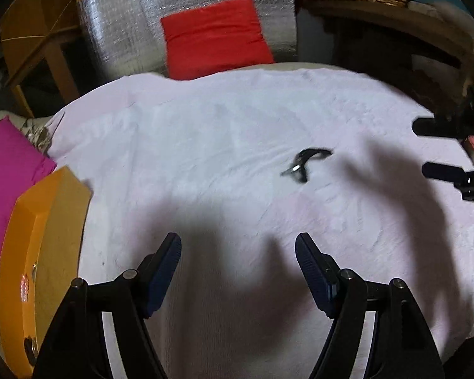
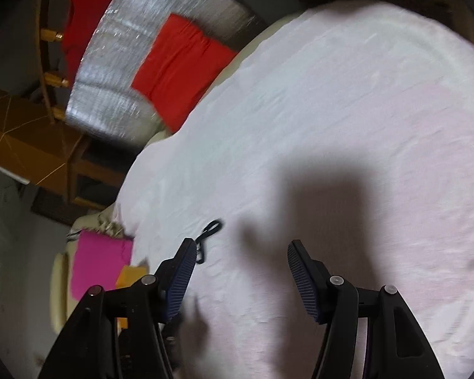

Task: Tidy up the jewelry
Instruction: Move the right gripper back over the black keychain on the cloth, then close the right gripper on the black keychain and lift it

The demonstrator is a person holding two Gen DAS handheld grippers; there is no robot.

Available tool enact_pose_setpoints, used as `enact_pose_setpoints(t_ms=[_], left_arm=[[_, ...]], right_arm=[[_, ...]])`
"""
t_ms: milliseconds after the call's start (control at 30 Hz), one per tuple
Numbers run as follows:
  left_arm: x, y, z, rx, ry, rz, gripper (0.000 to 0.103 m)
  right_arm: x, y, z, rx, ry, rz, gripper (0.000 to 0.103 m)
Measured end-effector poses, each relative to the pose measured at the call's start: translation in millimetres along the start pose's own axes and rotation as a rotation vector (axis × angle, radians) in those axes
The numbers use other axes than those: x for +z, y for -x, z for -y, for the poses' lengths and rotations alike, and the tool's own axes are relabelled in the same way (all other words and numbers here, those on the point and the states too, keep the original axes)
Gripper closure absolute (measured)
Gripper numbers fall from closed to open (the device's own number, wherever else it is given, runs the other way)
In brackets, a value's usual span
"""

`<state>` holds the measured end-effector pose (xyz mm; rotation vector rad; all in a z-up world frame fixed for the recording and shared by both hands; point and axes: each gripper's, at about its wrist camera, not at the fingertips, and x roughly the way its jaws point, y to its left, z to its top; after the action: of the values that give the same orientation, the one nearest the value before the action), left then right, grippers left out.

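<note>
Lying on white cloth (image 1: 237, 132), dark bracelet (image 1: 306, 164), unlabelled

The left black two-finger gripper (image 1: 238, 268) fills the bottom of the left wrist view, its jaws spread wide with nothing between them, the ribbed dark-blue pads (image 1: 312, 271) facing each other across the lower centre. At that frame's right edge the right black two-finger gripper (image 1: 439, 148) enters sideways, its two fingers also parted. In the right wrist view the same gripper (image 2: 241, 271) sits at the bottom, jaws wide apart and holding nothing, ribbed pads (image 2: 301, 278) turned inward.
</note>
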<state>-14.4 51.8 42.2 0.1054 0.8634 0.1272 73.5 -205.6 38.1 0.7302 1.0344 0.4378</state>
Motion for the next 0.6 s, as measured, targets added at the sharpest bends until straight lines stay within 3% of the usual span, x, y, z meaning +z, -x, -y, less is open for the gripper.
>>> enact_pose_setpoints(t_ms=[267,467,600], left_arm=[[-12,-5,-44,0.24,0.073,0.007,0.028],[-15,-15,-60,0.263,0.119,-0.027,0.028],[-15,-19,-61,0.24,0.135,-0.037,0.028]], right_arm=[[-17,-53,-43,-0.02,0.128,-0.065,0.04],[-21,-89,-59,-0.088,0.172,-0.079,0.04],[-14,-101,-63,-0.121,0.179,-0.045,0.04]])
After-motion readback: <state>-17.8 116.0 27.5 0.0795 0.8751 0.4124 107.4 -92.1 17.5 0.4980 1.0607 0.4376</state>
